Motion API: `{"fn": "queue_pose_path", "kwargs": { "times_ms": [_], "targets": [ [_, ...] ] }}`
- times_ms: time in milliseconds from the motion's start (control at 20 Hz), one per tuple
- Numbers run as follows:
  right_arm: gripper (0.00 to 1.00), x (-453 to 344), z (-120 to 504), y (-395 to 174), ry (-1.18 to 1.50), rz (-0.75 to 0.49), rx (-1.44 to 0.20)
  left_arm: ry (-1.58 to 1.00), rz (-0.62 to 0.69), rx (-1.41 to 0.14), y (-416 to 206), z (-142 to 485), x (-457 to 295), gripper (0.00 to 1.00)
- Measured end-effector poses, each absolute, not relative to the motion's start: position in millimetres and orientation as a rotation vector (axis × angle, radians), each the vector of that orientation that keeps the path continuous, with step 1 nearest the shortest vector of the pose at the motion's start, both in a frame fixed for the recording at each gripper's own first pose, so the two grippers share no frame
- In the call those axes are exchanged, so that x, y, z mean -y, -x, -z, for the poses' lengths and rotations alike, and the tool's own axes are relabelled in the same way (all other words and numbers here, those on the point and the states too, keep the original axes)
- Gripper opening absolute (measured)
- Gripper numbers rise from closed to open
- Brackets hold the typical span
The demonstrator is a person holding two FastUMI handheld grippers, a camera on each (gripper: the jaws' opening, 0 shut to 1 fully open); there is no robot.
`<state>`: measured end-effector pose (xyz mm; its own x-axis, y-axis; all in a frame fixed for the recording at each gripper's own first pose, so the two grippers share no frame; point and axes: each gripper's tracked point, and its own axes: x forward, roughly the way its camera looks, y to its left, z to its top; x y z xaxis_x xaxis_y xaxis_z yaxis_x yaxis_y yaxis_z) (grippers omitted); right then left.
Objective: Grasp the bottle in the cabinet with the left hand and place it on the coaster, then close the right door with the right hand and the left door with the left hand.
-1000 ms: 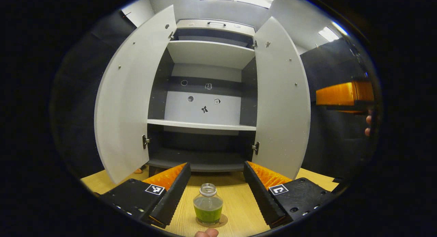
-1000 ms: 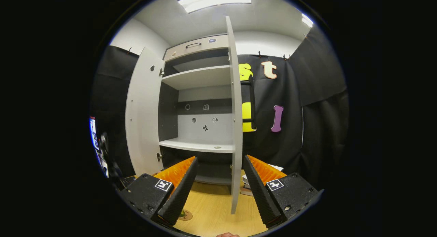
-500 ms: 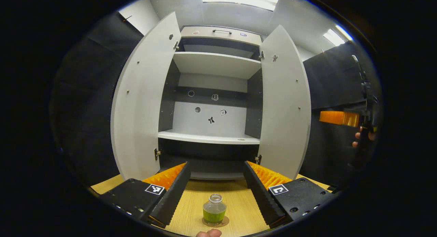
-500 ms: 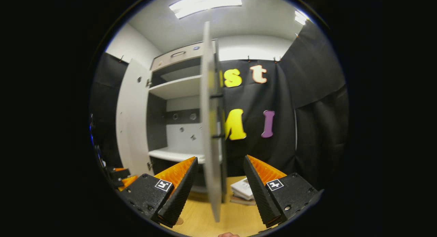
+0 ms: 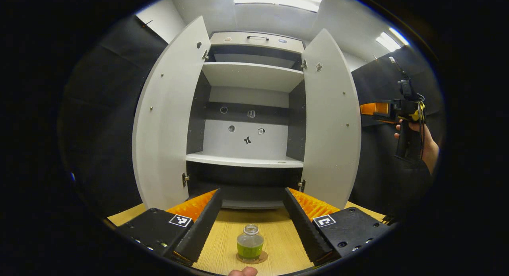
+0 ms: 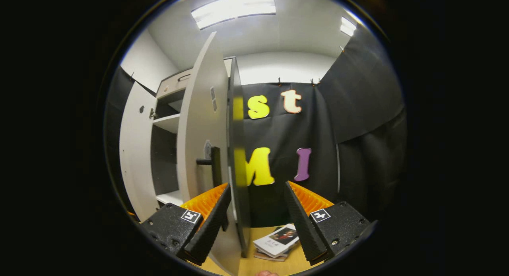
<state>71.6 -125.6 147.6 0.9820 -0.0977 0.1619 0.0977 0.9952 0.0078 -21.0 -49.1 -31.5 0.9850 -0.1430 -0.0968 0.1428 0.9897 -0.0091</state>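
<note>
A small glass bottle [image 5: 250, 246] with green liquid stands upright on a round coaster [image 5: 258, 259] on the wooden table. My left gripper [image 5: 250, 224] is open, its fingers apart on either side of the bottle without touching it. The grey cabinet [image 5: 246, 160] has both doors open: left door [image 5: 165, 121], right door [image 5: 332, 125]. Beyond the right door a hand [image 5: 425, 144] holds my right gripper [image 5: 372, 109]. In the right gripper view, my right gripper [image 6: 256, 224] is open. The right door's edge [image 6: 237, 156] stands between its fingers, close to the left finger, with the door handle [image 6: 214, 164] on the outer face.
Books [image 6: 278, 240] lie on the table [image 5: 278, 232] behind the right door, near the black cloth wall. The cabinet's shelves [image 5: 244, 161] are bare. The left door [image 6: 135, 148] stands open at the far left of the right gripper view.
My right gripper has swung to the right, around to the outer side of the right door, whose outer face and handle now show. My left gripper has drawn back from the bottle.
</note>
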Motion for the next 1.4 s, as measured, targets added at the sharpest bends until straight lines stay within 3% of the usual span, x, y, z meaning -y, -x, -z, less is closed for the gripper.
{"fn": "queue_pose_path", "kwargs": {
  "times_ms": [400,600,650,700,950,1200,1400],
  "targets": [
    [0.8,91,-150,-71,0.128,0.08,0.166,-0.004,0.128,-0.093,16,36,45,0.95],
    [0.8,42,-144,-80,0.128,-0.019,0.147,-0.008,0.124,-0.086,16,33,42,0.94],
    [0.8,30,-140,-85,0.111,-0.043,0.134,-0.015,0.123,-0.084,17,33,39,0.9],
    [0.8,19,-140,-89,0.095,-0.059,0.132,-0.026,0.116,-0.083,17,33,36,0.95],
    [0.8,-23,-135,-109,0.065,-0.167,0.131,-0.046,0.07,-0.067,18,29,17,0.95],
    [0.83,-18,-143,-97,0.106,-0.158,0.169,-0.056,0.052,-0.054,16,21,6,0.95],
    [0.83,-7,-116,-74,0.068,-0.136,0.136,-0.035,0.069,-0.055,11,20,12,0.95]
  ]
}}
